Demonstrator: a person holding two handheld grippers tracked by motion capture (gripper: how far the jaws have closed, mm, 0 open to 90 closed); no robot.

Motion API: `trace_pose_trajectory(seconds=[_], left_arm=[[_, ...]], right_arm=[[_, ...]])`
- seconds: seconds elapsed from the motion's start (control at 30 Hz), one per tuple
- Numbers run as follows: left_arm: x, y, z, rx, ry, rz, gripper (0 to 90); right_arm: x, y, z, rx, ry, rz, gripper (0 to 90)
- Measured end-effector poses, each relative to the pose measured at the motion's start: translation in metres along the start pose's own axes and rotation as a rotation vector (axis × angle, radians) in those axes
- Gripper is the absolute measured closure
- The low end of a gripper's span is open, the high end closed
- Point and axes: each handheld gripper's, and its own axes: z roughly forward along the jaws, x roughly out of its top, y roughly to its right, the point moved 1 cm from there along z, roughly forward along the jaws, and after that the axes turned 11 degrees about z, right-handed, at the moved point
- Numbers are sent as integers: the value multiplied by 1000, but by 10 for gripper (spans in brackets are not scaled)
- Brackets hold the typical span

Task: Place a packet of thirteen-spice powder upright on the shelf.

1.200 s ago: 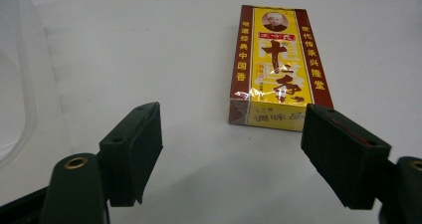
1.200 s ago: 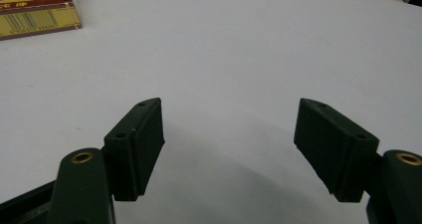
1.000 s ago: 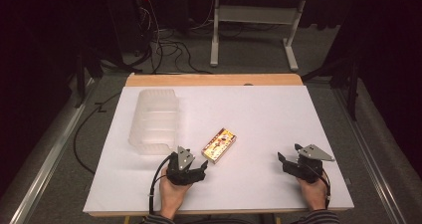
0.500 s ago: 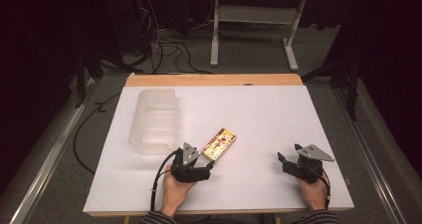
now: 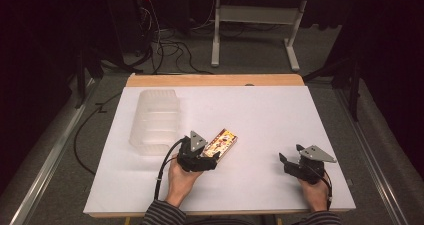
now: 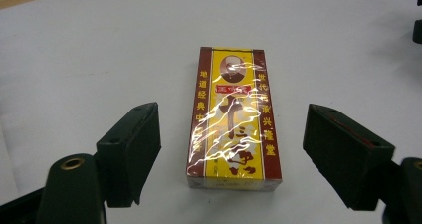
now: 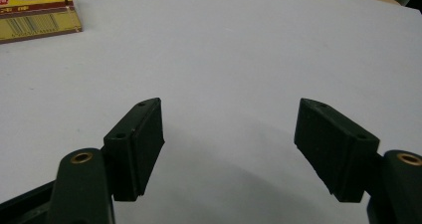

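— Where was the yellow box point(image 6: 233, 119) at that point?

— Flat on the white table point(image 5: 260, 115), a little left of the middle and nearer the front edge than the back. It lay slantwise, its shiny wrapper face up.

— And the left gripper point(image 5: 210, 157)?

— Right at the box's near end. Its jaws had just been opening and stood wide, one on either side of the box, with a clear gap to each pad. Nothing was pinched.

— The right gripper point(image 5: 282, 160)?

— Near the table's front right corner, well apart from the box, jaws spread wide over bare white surface, holding nothing.

— Anything else on the table?

— A clear plastic container point(image 5: 155, 120) by the left edge, just beside the box's left.
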Motion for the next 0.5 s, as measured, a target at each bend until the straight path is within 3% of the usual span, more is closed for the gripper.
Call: trace_pose_trajectory(seconds=[0.5], left_arm=[[20, -4, 24, -37, -54, 1, 217]], right_arm=[[0, 0, 0, 0, 0, -2, 276]])
